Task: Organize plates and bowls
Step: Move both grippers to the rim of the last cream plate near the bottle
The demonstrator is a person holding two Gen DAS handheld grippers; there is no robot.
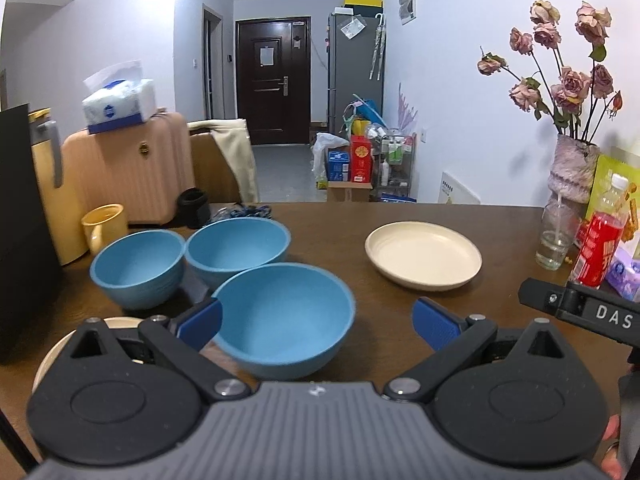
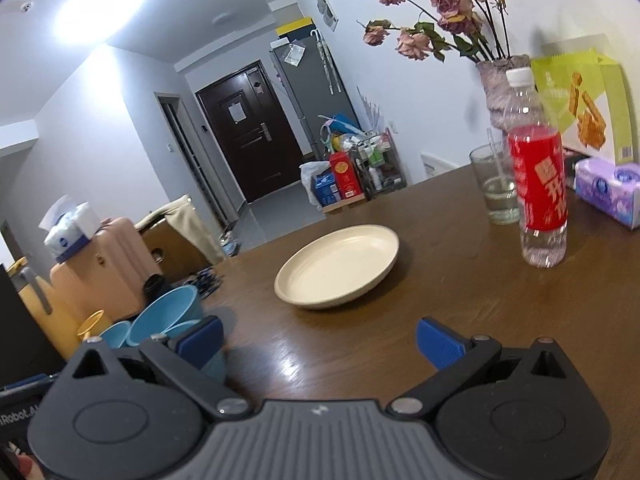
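Note:
Three blue bowls stand on the brown table (image 1: 360, 300): the nearest bowl (image 1: 286, 318), one at the left (image 1: 138, 268) and one behind (image 1: 238, 246). A cream plate (image 1: 424, 256) lies to the right, also in the right wrist view (image 2: 338, 266). Another cream plate (image 1: 60, 350) peeks out under my left gripper's left side. My left gripper (image 1: 318, 322) is open, its jaws on either side of the nearest bowl, empty. My right gripper (image 2: 320, 340) is open and empty, short of the cream plate. The bowls show at the left in the right wrist view (image 2: 168, 318).
A yellow mug (image 1: 104, 226) and a yellow jug (image 1: 52, 184) stand at the left. At the right are a glass (image 2: 496, 188), a red-labelled bottle (image 2: 538, 188), a vase of dried roses (image 1: 572, 172), a tissue pack (image 2: 610, 192) and a green box (image 2: 580, 104).

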